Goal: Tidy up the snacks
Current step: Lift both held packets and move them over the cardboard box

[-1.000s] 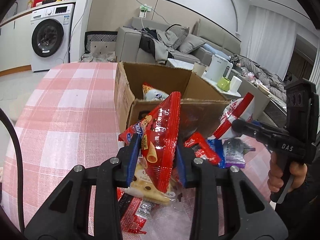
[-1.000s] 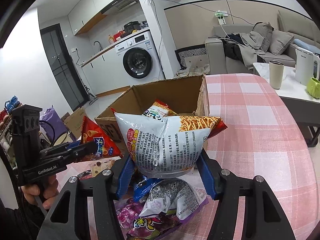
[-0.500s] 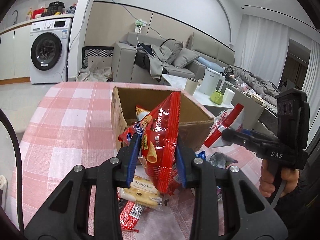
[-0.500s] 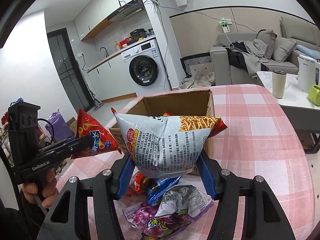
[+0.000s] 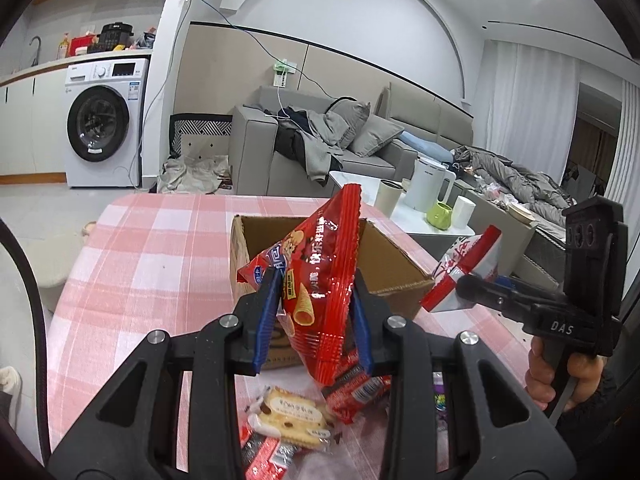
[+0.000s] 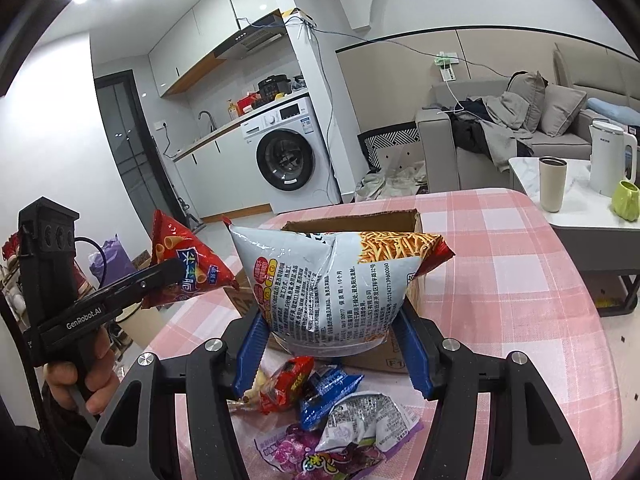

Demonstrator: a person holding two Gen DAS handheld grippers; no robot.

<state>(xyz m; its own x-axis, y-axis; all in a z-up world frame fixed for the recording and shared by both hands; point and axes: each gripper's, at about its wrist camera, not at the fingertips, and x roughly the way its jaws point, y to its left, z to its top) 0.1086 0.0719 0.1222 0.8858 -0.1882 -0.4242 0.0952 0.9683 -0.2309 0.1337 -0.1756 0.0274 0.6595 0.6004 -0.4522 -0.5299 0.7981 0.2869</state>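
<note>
The left gripper is clamped on a red cone-snack bag, held in the air in front of the cardboard box; the box stands open-topped on the pink checked tablecloth, and its inside cannot be seen from either view; the right gripper is clamped on a pale fries bag, held up before the same box; loose snack packets lie on the cloth below both grippers, just in front of the box; bare cloth spreads left of the box in the left view and right of it in the right view, to the table's rounded edge
</note>
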